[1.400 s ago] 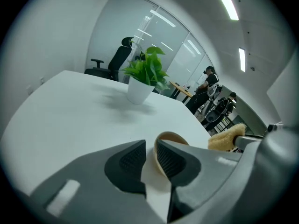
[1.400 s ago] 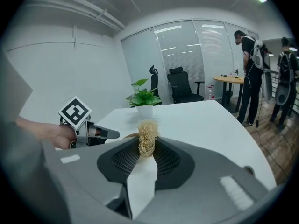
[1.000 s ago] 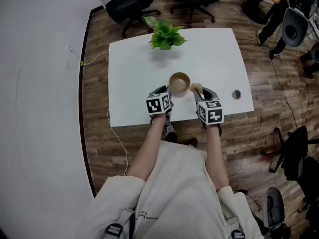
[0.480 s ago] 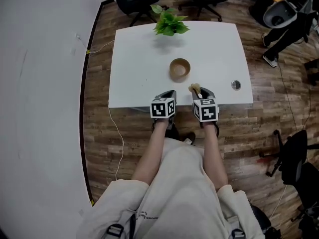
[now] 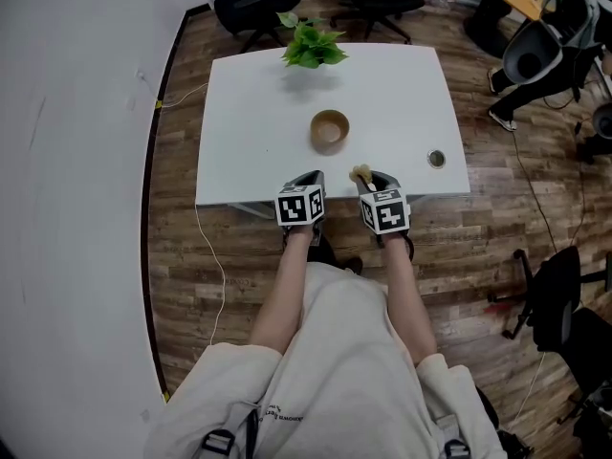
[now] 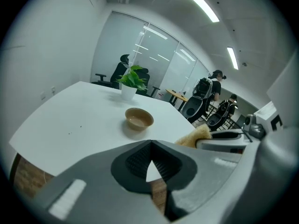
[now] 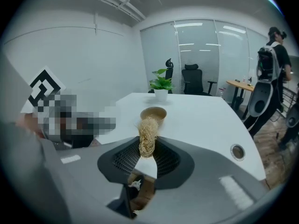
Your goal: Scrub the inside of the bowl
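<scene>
Tan bowl (image 5: 330, 130) sits mid-tabletop (image 5: 249, 113), apart from both tools. At the front edge, the right tool (image 7: 147, 148) pinches a fibrous scrubber (image 7: 148, 134). The left tool (image 6: 148, 148) beside it is pressed together, holding nothing.

No words, brand names or numbers could be read anywhere in the scene. The cubes on the left gripper (image 5: 310, 177) and right gripper (image 5: 371, 180) bore only black-and-white square patterns, and the small print on the person's shirt (image 5: 335, 352) was too tiny to make out.
</scene>
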`<act>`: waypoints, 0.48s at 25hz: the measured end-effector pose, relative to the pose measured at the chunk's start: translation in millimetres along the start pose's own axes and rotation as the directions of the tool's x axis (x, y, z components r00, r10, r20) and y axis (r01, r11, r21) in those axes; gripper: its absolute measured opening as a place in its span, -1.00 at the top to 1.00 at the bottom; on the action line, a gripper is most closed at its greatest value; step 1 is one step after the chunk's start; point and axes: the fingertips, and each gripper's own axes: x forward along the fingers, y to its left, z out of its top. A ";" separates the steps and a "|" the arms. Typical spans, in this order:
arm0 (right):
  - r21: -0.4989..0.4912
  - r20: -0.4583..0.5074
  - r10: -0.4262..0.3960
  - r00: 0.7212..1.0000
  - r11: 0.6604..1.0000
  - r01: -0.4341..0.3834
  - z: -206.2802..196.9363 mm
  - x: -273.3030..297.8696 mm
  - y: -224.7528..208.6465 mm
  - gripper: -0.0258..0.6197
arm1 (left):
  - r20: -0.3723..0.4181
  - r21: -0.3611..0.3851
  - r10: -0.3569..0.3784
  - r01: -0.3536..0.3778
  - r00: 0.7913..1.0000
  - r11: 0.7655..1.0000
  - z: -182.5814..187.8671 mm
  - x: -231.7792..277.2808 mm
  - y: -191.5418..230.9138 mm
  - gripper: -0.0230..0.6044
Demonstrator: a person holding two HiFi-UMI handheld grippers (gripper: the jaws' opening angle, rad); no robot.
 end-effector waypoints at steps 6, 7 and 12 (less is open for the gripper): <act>-0.016 -0.006 0.027 1.000 1.000 -0.027 -2.3 -1.2 6.9 0.59 | 0.002 -0.018 -0.021 0.021 1.000 1.000 1.0 -2.3 1.0 0.92; -0.015 -0.004 0.028 1.000 0.999 -0.028 -1.3 -1.5 6.5 0.59 | -0.001 -0.012 -0.021 0.021 1.000 1.000 0.5 -2.3 0.5 0.92; 0.010 0.020 0.051 0.998 0.999 -0.051 -0.8 -5.8 6.7 0.59 | -0.005 0.006 -0.022 0.022 1.000 1.000 -5.6 -6.3 -3.3 0.92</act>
